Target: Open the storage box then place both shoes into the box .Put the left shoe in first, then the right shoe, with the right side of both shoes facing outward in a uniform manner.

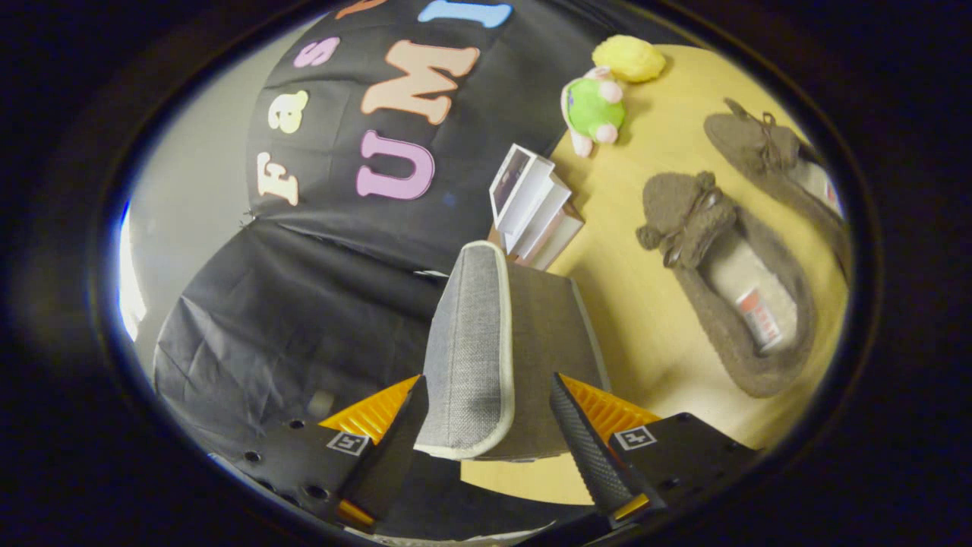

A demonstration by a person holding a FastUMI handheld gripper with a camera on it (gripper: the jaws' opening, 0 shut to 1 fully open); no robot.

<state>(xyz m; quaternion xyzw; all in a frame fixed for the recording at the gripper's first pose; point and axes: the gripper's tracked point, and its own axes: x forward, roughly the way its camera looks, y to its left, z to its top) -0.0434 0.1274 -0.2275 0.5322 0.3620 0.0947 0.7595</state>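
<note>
Claw [486, 410] wide around box lid [467, 342]

Black cloth wall [319, 304] behind pale wooden table [645, 319]; grey wall [197, 190] beyond, warm dim light.

Grey storage box [493, 342], lid apparently raised; two brown shoes [721, 281] lie beside it

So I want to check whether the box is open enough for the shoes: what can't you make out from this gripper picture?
- Storage box interior: hidden behind its raised grey lid, which stands between the gripper fingers.
- Grip on the lid: a gap shows beside one finger, so contact is unclear.
- Far shoe: heel end cut off by the picture's edge.
- Label inside the near shoe: too small to read.
</note>
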